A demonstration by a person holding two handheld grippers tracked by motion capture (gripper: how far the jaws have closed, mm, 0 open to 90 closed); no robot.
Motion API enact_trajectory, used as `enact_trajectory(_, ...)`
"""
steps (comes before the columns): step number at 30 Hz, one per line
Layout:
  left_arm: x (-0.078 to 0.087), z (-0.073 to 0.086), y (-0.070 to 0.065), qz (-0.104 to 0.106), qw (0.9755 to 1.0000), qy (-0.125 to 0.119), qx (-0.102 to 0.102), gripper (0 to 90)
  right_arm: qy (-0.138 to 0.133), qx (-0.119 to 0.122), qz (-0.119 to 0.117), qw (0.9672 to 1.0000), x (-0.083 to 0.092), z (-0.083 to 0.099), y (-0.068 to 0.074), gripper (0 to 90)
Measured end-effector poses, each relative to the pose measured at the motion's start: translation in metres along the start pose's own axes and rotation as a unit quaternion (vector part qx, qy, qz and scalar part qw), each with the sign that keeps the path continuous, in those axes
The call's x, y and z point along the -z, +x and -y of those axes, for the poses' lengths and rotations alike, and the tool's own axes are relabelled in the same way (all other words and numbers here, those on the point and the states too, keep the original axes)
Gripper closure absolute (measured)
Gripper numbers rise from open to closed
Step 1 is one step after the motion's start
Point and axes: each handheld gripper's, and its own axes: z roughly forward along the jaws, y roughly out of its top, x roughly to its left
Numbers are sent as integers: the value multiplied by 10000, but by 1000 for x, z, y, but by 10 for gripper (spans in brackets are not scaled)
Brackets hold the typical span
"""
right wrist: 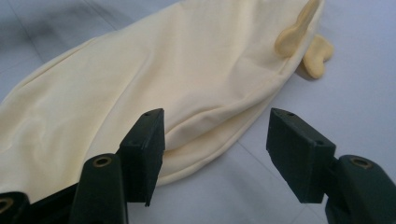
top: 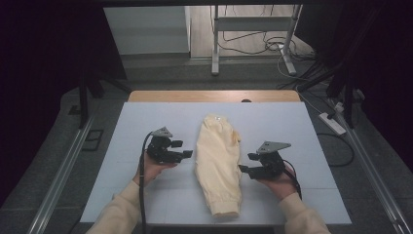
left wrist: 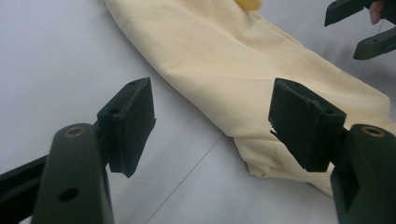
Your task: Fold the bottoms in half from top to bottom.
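Yellow trousers (top: 218, 163) folded lengthwise into a narrow strip, lying mid-mat (top: 146, 122), waistband at the far end, cuffs near the table's front edge. Looks like the next fold is in hand, probably bringing one end over the other.

To do it well: come in low and level from both sides, slide the lower jaw under the cloth edge, pinch all the layers together rather than just the top one. Best to take matching spots on either long edge, so the strip lifts square and does not twist. Worth keeping clear of the drawstring ends (right wrist: 303, 44) near the waist, or else tucking them in.

Left gripper (top: 179, 152) just beside the strip's left edge, apart from it, pointed inward, jaws wide open, holding nothing; in its own view the cuff end (left wrist: 280, 158) sits between and beyond the pads. Right gripper (top: 246, 163) close against the right edge, also aimed inward, jaws spread wide and empty, cloth edge (right wrist: 210, 149) lying just ahead of them. Both hands low, forearms entering from the near side
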Motion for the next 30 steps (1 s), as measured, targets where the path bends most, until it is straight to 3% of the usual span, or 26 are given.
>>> enact_trajectory(14, -18, -11, 4, 29, 9999, 90, -39, 304, -4, -63, 56, 10000, -13, -13, -11, 373)
enact_trajectory(30, -27, -22, 9, 9, 9999, 106, -44, 302, -95, -124, 120, 9998, -22, -27, -25, 373)
